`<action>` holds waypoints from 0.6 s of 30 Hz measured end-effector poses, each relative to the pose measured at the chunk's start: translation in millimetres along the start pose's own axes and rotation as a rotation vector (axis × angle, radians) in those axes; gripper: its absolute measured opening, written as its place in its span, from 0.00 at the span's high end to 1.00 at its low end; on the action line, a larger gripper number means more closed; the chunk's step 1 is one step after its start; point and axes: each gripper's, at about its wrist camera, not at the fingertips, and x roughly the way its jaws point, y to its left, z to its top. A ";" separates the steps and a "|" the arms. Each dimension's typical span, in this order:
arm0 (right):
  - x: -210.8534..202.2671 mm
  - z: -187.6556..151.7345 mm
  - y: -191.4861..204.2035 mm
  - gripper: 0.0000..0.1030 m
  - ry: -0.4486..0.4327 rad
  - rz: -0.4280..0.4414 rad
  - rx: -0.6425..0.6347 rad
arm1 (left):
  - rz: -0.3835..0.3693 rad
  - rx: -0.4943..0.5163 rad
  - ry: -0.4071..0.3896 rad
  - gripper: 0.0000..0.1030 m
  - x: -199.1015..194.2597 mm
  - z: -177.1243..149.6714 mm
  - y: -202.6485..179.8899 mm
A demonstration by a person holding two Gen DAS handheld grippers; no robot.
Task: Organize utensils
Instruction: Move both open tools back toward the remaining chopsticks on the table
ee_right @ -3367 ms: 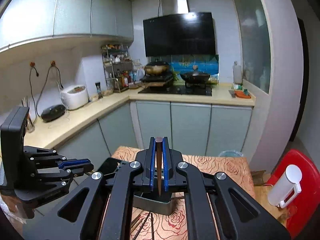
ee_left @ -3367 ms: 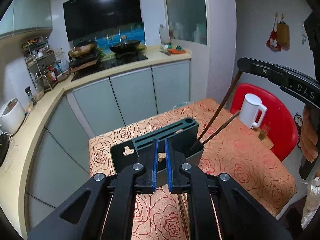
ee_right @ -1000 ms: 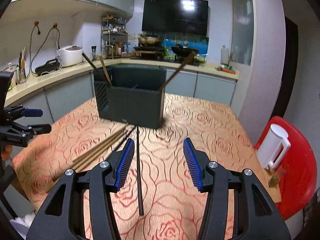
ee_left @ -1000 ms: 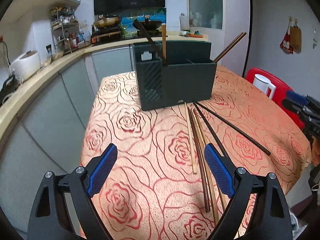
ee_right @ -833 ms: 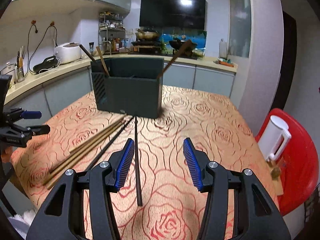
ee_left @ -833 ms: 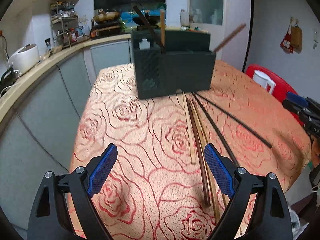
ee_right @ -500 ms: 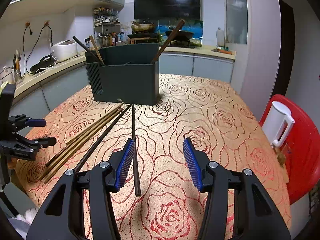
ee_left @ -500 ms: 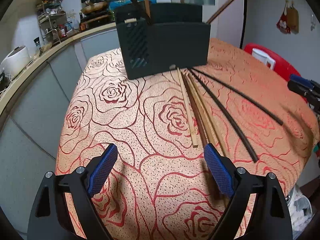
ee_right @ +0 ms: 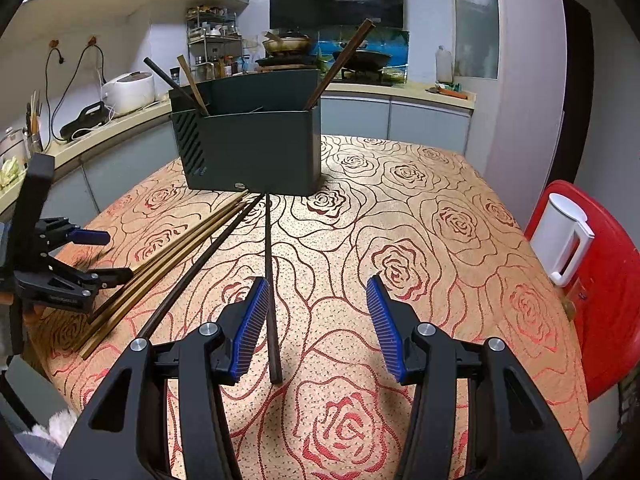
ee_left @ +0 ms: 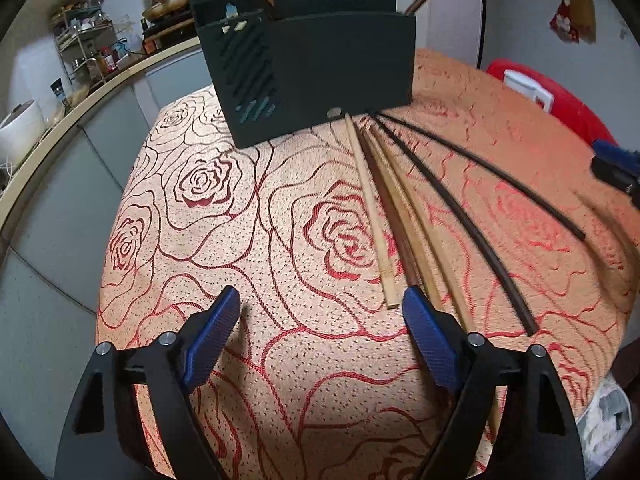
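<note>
Both grippers hang low over the worktop (ee_right: pixel 460 208) with its orange rose-patterned cloth, jaws spread wide and holding nothing. The left gripper (ee_left: pixel 320 332) sits near the ends of the loose wooden chopsticks (ee_left: pixel 370 204), its right pad just beside them. The right gripper (ee_right: pixel 316 326) has one long dark chopstick (ee_right: pixel 270 276) lying just inside its left pad. All the loose sticks fan out from the foot of the dark green plastic utensil box (ee_right: pixel 248 148), where three more stand leaning.
</note>
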 end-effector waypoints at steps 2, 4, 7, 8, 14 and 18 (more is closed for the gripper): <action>-0.7 0.4 -1.4 0.52 -0.003 0.001 0.004 | -0.004 -0.012 0.006 0.24 0.7 1.2 1.8; -0.9 0.4 -2.0 0.52 -0.004 0.002 0.005 | -0.003 -0.016 0.005 0.26 0.7 1.3 2.6; -0.5 0.0 -2.4 0.52 0.001 0.003 0.005 | -0.003 -0.036 0.003 0.32 1.0 1.8 5.3; -0.3 -0.4 -2.8 0.52 0.005 0.003 0.004 | -0.001 -0.040 0.003 0.35 1.1 1.9 6.3; 0.0 -2.6 -4.8 0.52 0.012 0.001 0.010 | 0.008 -0.075 -0.009 0.50 1.2 2.0 12.0; 0.5 -3.6 -6.4 0.52 0.017 0.000 0.017 | -0.034 -0.055 -0.029 0.60 0.1 1.6 4.9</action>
